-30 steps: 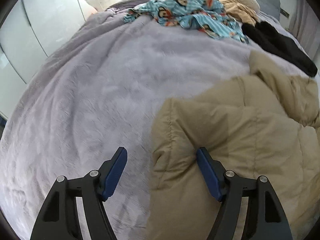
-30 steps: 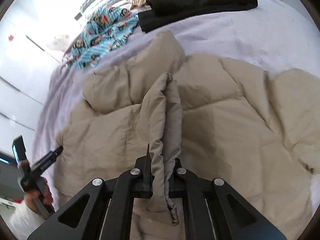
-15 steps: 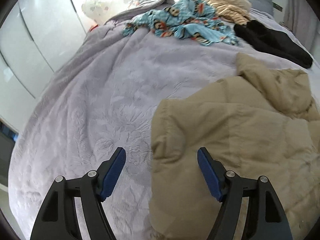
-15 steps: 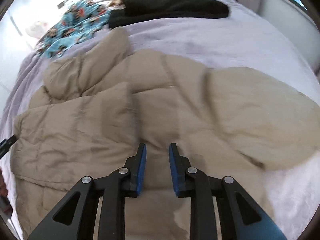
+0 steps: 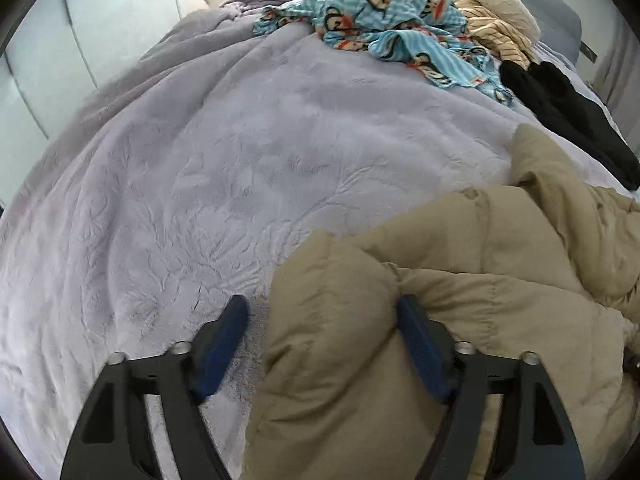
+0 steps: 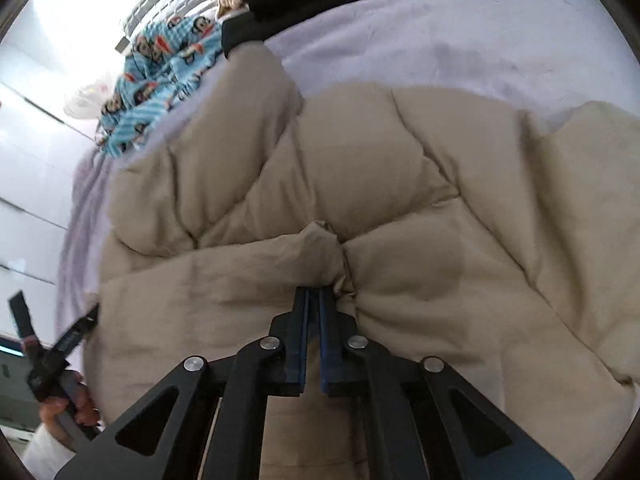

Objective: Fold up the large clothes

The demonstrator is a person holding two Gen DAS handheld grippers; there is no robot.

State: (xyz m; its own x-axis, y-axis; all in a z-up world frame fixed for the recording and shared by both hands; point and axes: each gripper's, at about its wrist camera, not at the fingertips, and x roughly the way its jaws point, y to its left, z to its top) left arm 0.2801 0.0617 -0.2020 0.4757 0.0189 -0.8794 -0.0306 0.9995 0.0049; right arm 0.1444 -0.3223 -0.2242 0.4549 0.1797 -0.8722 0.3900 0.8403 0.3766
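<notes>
Between the pads of my right tool [image 6: 313, 294] sits a small pinch of the tan puffer jacket [image 6: 360, 168]; the pads are nearly together on a bunched ridge of its quilted shell. My left tool [image 5: 320, 316] is spread wide, one pad over the lavender bedspread [image 5: 200, 160], the other pressed against the jacket's padded corner [image 5: 332, 276], gripping nothing yet. The jacket lies spread on the bed, mostly on its near right part.

To do this fold well, I judge I should close the left tool on that corner before lifting, then carry both holds across together so the thick panel turns over in one sheet instead of slumping.

Beyond the jacket, a blue monkey-print garment [image 5: 392, 32], a black garment [image 5: 568, 116] and a cream striped knit [image 5: 492, 28] lie near the head of the bed. How many layers my right tool holds is hidden, and the jacket's near edge is cut off below both views.
</notes>
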